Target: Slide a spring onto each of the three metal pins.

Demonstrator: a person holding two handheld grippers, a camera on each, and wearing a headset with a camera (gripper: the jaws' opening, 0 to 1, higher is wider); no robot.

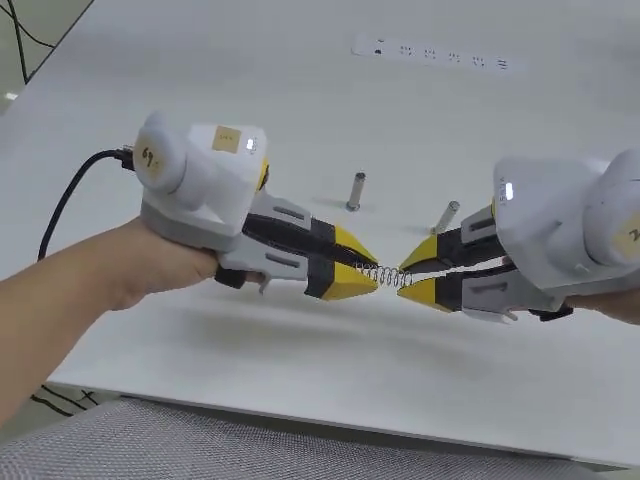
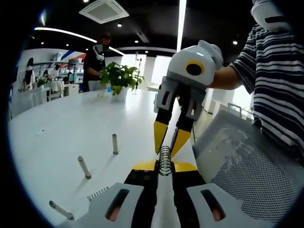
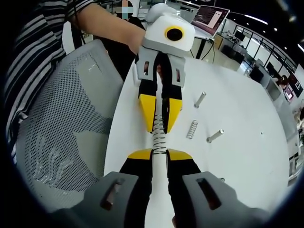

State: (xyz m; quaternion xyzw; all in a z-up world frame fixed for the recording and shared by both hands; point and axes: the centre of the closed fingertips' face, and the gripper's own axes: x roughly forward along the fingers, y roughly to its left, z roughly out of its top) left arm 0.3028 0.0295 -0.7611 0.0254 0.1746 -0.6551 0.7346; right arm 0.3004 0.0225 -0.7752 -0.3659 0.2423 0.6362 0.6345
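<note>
A thin metal spring (image 1: 388,275) spans the short gap between my two grippers above the white table (image 1: 300,120). My left gripper (image 1: 368,281) is shut on one end of the spring (image 2: 165,159), and my right gripper (image 1: 408,279) is shut on the other end (image 3: 159,135). The left gripper's own tips (image 2: 165,167) meet the right gripper's tips (image 3: 159,153) nose to nose. Beyond them stand an upright metal pin (image 1: 356,190) and a tilted pin (image 1: 446,215). Three pins (image 2: 114,143) (image 2: 84,167) (image 2: 61,210) stand bare, with a loose spring (image 2: 97,194) lying near them.
A white power strip (image 1: 432,53) lies at the table's far edge. A grey mesh chair (image 3: 61,133) sits at the near edge. A black cable (image 1: 70,195) trails from the left gripper. A person (image 2: 97,57) stands beyond a potted plant (image 2: 118,76).
</note>
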